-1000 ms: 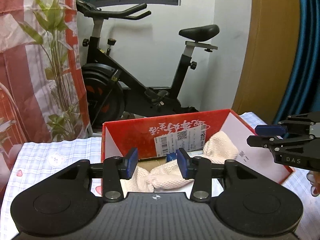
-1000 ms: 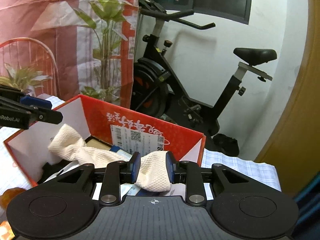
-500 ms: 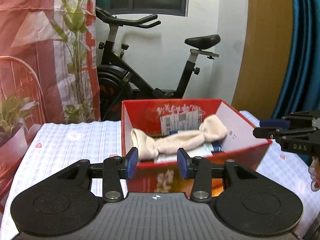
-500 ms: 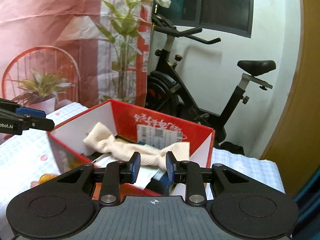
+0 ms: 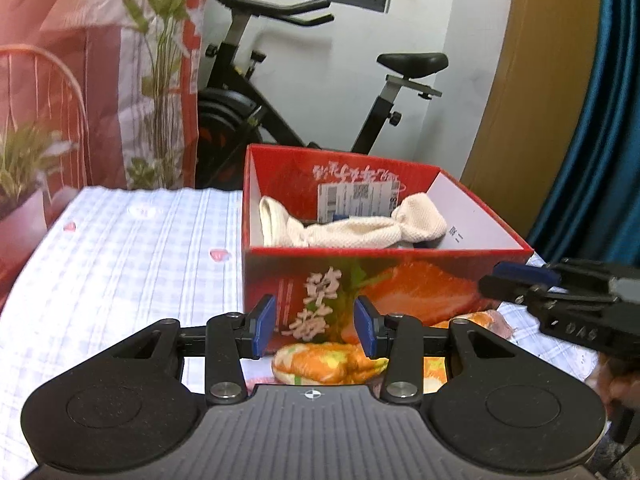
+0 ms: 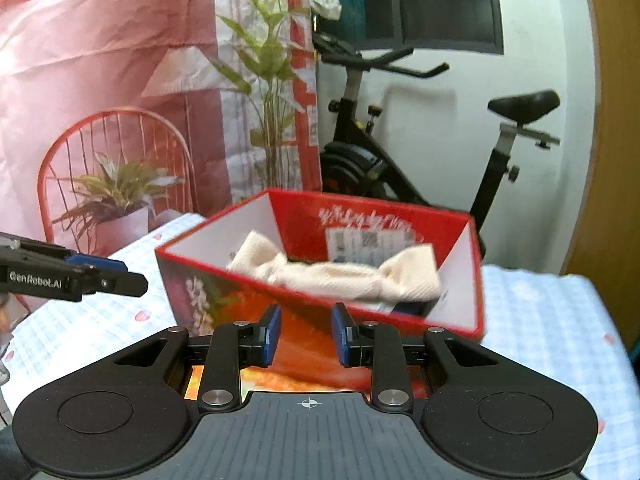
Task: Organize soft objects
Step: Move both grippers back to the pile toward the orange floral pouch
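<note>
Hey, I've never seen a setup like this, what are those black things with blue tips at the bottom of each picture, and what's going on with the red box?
Those are two hand-held grippers, one in each of a person's hands, each with a camera looking forward along its two fingers. One picture comes from the left gripper, the other from the right gripper; each also catches the other at its edge. The blue tips are the finger pads. Both grippers are open and hold nothing.

On a checked tablecloth stands an open red box with a twisted cream towel lying inside. An orange patterned soft item lies on the cloth in front of the box. Behind are an exercise bike and plants.
</note>
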`<state>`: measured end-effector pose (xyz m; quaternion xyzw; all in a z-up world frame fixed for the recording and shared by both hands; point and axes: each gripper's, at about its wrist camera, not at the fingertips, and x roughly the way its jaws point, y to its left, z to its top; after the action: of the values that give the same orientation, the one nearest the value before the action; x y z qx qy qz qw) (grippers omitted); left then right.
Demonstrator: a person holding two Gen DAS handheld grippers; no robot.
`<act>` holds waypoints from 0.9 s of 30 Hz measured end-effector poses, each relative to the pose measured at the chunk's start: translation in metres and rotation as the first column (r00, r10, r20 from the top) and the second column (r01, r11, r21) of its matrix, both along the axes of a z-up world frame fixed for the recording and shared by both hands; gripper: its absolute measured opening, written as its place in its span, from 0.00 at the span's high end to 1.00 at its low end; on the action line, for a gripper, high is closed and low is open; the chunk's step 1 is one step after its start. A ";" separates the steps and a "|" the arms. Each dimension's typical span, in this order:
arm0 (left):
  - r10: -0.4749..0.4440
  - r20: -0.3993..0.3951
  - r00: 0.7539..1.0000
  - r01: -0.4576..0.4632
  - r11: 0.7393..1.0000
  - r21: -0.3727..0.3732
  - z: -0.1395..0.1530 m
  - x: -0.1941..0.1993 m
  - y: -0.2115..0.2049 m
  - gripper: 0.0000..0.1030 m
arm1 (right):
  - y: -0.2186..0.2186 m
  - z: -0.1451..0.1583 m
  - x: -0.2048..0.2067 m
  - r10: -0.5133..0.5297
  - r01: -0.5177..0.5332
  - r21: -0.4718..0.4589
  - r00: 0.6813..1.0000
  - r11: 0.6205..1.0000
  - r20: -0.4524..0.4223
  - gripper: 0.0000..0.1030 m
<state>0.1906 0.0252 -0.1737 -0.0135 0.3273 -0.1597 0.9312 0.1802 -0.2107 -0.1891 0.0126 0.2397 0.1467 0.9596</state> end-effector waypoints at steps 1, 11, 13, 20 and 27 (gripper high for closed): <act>0.005 -0.010 1.000 -0.005 1.000 -0.007 -0.003 0.000 0.001 0.56 | 0.004 -0.005 0.001 -0.002 0.002 -0.002 1.000 1.000 -0.006 0.75; 0.025 -0.096 0.995 -0.031 0.997 -0.069 -0.025 0.005 0.008 0.57 | 0.025 -0.057 0.006 -0.019 0.022 0.027 0.995 0.999 -0.101 0.75; 0.025 -0.115 0.993 -0.035 0.996 -0.083 -0.031 0.005 0.009 0.57 | 0.024 -0.071 0.002 -0.030 0.040 0.061 0.988 0.997 -0.148 0.75; 0.035 -0.171 0.985 -0.052 0.994 -0.094 -0.055 0.000 0.008 0.56 | 0.022 -0.094 -0.019 -0.042 0.060 0.116 0.988 0.991 -0.148 0.75; 0.079 -0.237 0.968 -0.118 0.981 -0.157 -0.072 0.013 0.008 0.53 | 0.023 -0.102 -0.025 -0.042 0.056 0.108 0.990 0.992 -0.133 0.75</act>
<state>0.2040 0.0331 -0.2458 -0.1275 0.4170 -0.1378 0.8893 0.1556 -0.1880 -0.2909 0.0819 0.2929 0.1350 0.9430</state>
